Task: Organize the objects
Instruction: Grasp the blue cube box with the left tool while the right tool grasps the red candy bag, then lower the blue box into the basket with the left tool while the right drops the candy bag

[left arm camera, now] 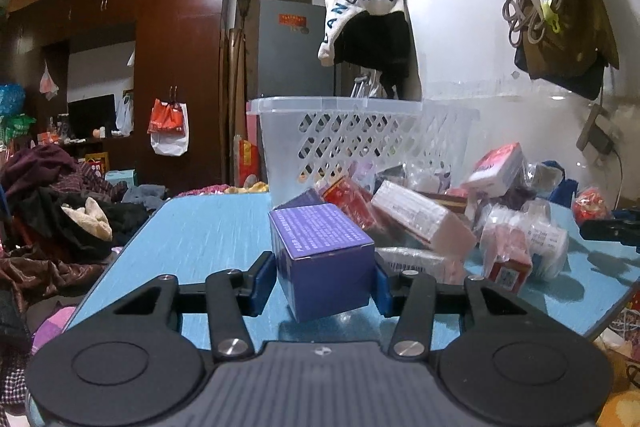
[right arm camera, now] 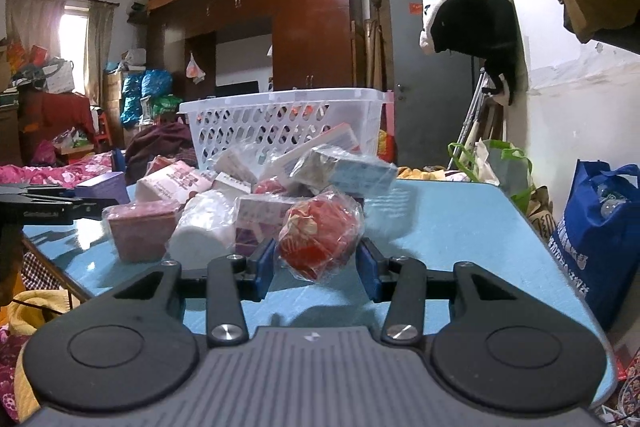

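On the blue table (left arm camera: 208, 235), toward its near edge, both grippers are clamping their picks. The left gripper (left arm camera: 325, 281) is holding a purple box (left arm camera: 320, 251) between its blue pads, jaws drawn in about a third of the way, pads pressing the box's side faces; the box is tilting slightly, its long axis running away toward 12 o'clock. The right gripper (right arm camera: 318, 269) is pinching a red wrapped bundle (right arm camera: 320, 237), jaws narrow against the crinkled film.

The white basket (left arm camera: 340, 143) is standing at about 12 o'clock from the left gripper, just past the heap of packets (left arm camera: 440, 219), which is lying at 1 to 2 o'clock. From the right gripper the same basket (right arm camera: 280, 123) is sitting at 11 o'clock, behind the heap. Judging by this, both loads are needing a lift over the pile and rim; neither hand looks clearly nearer.

The basket's inside is hidden behind its wall, the bundle's contents are blurred by wrapping, and the box's underside is out of sight.
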Demonstrator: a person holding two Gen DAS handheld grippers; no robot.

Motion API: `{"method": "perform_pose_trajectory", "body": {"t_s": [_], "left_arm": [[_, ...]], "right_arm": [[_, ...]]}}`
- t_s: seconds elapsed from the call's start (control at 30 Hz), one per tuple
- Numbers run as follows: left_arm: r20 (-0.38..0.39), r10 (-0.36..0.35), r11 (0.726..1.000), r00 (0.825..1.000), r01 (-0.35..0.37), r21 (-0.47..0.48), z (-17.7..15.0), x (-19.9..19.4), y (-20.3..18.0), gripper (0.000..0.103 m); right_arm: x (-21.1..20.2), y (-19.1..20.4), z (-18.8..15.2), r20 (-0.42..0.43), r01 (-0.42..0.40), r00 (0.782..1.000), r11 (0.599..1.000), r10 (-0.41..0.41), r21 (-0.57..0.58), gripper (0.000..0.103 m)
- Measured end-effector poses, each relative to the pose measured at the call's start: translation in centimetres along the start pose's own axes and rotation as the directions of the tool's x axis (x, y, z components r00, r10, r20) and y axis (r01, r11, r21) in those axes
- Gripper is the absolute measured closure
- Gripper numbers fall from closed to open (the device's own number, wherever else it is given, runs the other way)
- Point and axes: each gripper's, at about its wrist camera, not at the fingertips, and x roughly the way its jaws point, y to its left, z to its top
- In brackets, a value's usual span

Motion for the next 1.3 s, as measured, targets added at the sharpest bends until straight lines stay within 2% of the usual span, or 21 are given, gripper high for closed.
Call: {"method": "perform_pose_trajectory", "body": {"t_s": [0.47,0.57,0.73,0.87,0.97,1.07,1.13,1.2,1.3], "left_arm": [[0.090,0.005,1.000,0.996,-0.006,0.013,2.8,-1.1,-0.2,0.051],[0.133,0.041,0.999,0.990,-0.043,0.009,4.9,-1.1,-0.1,0.051],[0.153,-0.003,1.000,0.988,0.001,0.012,10.7,1.0,0.1,0.052],[0.115,-0.040,0.999,0.993,0.039,0.013,16.1,5.4,-0.1,0.052],[0.028,-0.051,0.999,0.998,0.051,0.002,18.6,10.3,-0.1,0.052],[-0.094,-0.051,0.998,0.994,0.048,-0.033,18.9,15.0,0.4,0.052],[-0.144,-0.048,0.998,0.988,0.043,-0.038,18.4,17.0,0.4,0.052],[-0.163,-0.051,0.998,0.985,0.044,-0.049,18.1,17.7,0.6,0.052],[-0.151,-0.060,0.996,0.987,0.051,-0.066,17.9,17.8,0.8,0.052]], "right_arm": [[-1.2,-0.5,3.1,0.099,0.013,0.995,0.999,-0.016,0.029,0.056],[-1.0,0.0,4.8,0.136,0.014,0.991,1.000,-0.017,0.021,0.056],[1.3,0.7,9.3,0.164,-0.017,0.986,1.000,0.018,-0.005,0.056],[6.2,1.3,14.2,0.121,-0.059,0.991,0.998,0.062,-0.024,0.056],[11.4,2.2,16.6,0.054,-0.015,0.998,0.997,0.019,-0.073,0.056],[16.5,1.5,16.9,-0.064,-0.014,0.998,0.999,0.012,-0.044,0.056],[18.7,1.2,16.5,-0.112,0.005,0.994,0.999,-0.010,-0.043,0.056],[19.4,0.7,16.0,-0.118,0.024,0.993,0.999,-0.026,-0.022,0.056],[19.5,0.3,15.6,-0.121,0.015,0.992,1.000,-0.015,-0.002,0.056]]}}
